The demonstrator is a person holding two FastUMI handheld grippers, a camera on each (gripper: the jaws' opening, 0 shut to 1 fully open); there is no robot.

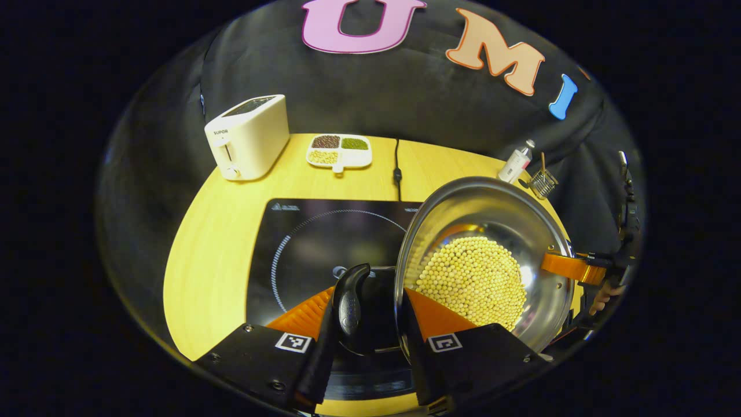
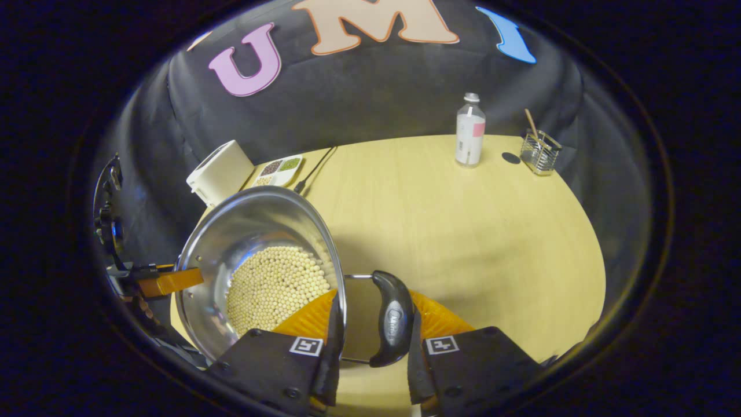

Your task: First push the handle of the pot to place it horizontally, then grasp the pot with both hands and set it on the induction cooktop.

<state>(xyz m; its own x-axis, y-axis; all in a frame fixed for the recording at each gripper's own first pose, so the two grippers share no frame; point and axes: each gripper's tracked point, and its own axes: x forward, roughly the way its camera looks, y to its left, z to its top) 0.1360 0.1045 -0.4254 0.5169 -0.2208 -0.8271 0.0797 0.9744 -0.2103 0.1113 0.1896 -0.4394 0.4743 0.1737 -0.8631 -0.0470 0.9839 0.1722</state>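
2 grippers hold the pot by its 2 handles, above the cooktop.

Left gripper point(image 1: 367, 313): fingers nearly closed, clamping the black left handle point(image 1: 351, 301) from both sides. Right gripper point(image 2: 370, 324): fingers likewise pinched on the right handle point(image 2: 391, 317). The steel pot point(image 1: 463, 202), with pale beans point(image 1: 472, 281) in its bottom, hangs tilted at 3 o'clock of the left fingers, partly over the black cooktop point(image 1: 307, 231). On the bench point(image 2: 463, 231): toaster point(image 1: 248, 136) at 11, bean tray point(image 1: 339, 152) at 12, bottle point(image 2: 469, 130) and wire holder point(image 2: 539, 152) at 1 to 2.
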